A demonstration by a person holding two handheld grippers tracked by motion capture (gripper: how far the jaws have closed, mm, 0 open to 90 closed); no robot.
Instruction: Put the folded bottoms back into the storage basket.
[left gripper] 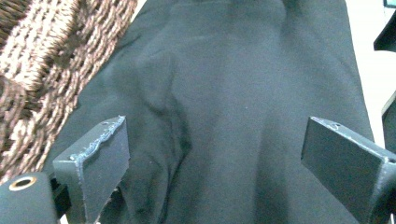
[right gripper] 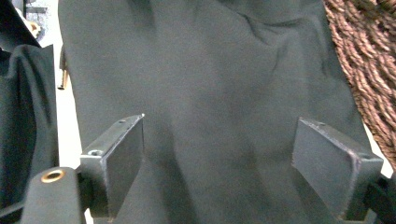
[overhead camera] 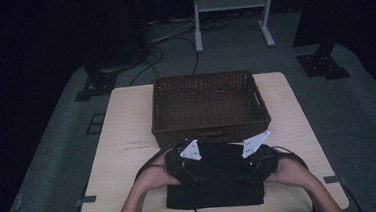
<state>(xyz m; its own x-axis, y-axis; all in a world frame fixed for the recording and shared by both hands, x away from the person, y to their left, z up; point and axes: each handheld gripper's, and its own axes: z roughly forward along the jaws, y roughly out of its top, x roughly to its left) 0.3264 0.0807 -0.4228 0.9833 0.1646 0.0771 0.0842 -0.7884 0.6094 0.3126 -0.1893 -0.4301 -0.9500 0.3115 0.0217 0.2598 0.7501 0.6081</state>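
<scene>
A folded black garment (overhead camera: 216, 181) lies on the table's near edge, just in front of a brown wicker basket (overhead camera: 209, 104). My left gripper (overhead camera: 186, 172) rests over the garment's left part and my right gripper (overhead camera: 251, 169) over its right part. In the left gripper view the black cloth (left gripper: 224, 93) spreads under my left gripper (left gripper: 217, 163), whose jaws stand wide apart with nothing clamped. In the right gripper view my right gripper (right gripper: 217, 163) is likewise open above the cloth (right gripper: 205, 84). The basket looks empty inside.
The basket's woven wall (left gripper: 42, 60) runs close along the cloth, at the right (right gripper: 364, 60) in the right gripper view. Bare light wooden table (overhead camera: 123, 135) lies left and right of the basket. A white frame (overhead camera: 232, 12) and cables sit on the floor beyond.
</scene>
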